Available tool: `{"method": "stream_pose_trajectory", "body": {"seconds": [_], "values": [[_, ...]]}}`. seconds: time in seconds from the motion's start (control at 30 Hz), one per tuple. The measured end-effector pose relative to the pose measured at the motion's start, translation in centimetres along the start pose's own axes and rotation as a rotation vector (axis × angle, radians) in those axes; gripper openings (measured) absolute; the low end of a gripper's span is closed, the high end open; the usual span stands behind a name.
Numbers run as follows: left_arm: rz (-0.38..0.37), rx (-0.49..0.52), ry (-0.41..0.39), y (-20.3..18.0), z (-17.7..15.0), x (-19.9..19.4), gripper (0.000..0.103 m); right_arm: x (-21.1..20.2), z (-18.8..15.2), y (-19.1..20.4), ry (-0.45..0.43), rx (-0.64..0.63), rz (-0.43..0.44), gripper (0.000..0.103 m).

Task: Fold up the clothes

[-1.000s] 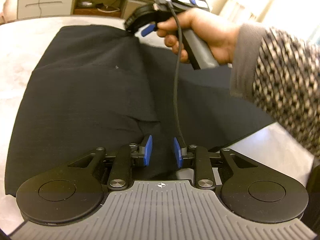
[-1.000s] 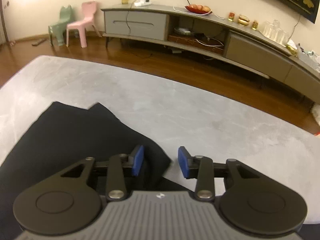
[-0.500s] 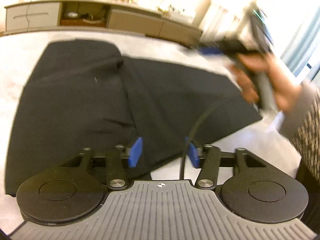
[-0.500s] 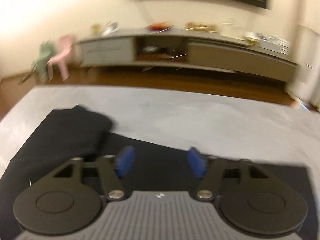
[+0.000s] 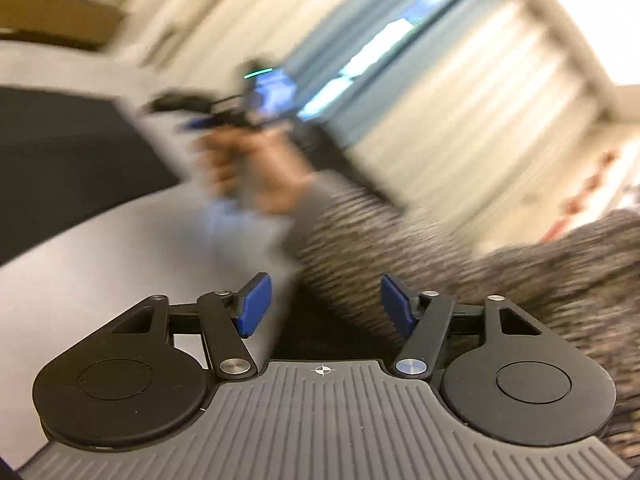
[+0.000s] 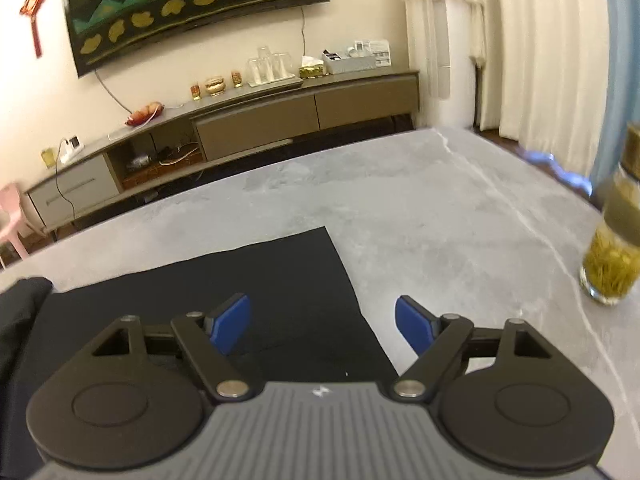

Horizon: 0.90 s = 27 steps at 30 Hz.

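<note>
Your left gripper [image 5: 322, 304] had its blue-padded jaws opening with nothing between them, off the flat black cloth garment [image 5: 60, 152] lying to its left on the grey marbled table [image 5: 100, 240]. Your right gripper [image 6: 322, 326] was also opening, empty, tilted down above the garment's corner; your right hand [image 5: 256, 172] gripped its handle.
</note>
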<state>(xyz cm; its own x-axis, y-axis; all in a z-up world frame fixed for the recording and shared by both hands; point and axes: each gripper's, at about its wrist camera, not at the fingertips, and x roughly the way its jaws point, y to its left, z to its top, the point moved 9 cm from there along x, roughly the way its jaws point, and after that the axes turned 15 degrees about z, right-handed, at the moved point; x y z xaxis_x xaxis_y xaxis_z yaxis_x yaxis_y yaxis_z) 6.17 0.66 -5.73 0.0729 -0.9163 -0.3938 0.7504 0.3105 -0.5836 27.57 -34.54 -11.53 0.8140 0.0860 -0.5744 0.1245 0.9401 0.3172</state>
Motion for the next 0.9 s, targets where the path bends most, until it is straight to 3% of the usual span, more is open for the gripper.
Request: {"method": "stream_pose_trajectory", "body": {"seconds": [0.03,0.1,0.2,0.27,0.33,0.4,0.47,0.53,0.6,0.73,0.83,0.9], "values": [[0.001,0.006,-0.034,-1.1,0.5,-0.3,0.061,0.6,-0.2,-0.2,0.02,0.009,0.003,0.082],[0.175,-0.016,-0.087,0.6,2.9,-0.6,0.073,1.1,-0.2,-1.5,0.038,0.056,0.016,0.082],[0.482,-0.09,-0.067,6.3,5.7,0.7,0.074,0.5,-1.6,-4.1,0.07,0.14,-0.015,0.083],[0.639,-0.123,-0.038,9.7,7.1,2.3,0.073,0.5,-2.7,-4.7,0.092,0.144,-0.016,0.083],[0.698,-0.165,-0.027,11.8,8.4,4.1,0.073,0.8,-3.9,-4.1,0.115,0.106,-0.003,0.083],[0.688,-0.195,-0.002,13.2,10.1,7.0,0.073,1.2,-5.1,-3.6,0.137,0.063,0.008,0.084],[0.694,-0.215,0.021,13.5,11.6,10.0,0.073,1.4,-5.7,-2.4,0.151,-0.042,0.0,0.07],[0.704,-0.208,0.038,13.5,13.6,12.8,0.072,1.3,-6.2,-0.7,0.152,-0.127,0.034,0.03],[0.707,-0.172,0.061,13.3,15.6,16.3,0.073,1.4,-6.6,0.6,0.15,-0.17,0.063,0.006],[0.753,-0.107,0.114,15.1,18.6,23.1,0.073,1.0,-7.5,3.3,0.118,-0.399,-0.029,0.005],[0.753,-0.021,0.199,14.9,18.8,27.6,0.073,0.1,-7.9,5.9,0.054,-0.602,-0.085,0.005],[0.776,0.044,0.271,15.1,18.3,30.1,0.072,-0.2,-8.0,7.1,0.03,-0.671,-0.086,0.005]]}}
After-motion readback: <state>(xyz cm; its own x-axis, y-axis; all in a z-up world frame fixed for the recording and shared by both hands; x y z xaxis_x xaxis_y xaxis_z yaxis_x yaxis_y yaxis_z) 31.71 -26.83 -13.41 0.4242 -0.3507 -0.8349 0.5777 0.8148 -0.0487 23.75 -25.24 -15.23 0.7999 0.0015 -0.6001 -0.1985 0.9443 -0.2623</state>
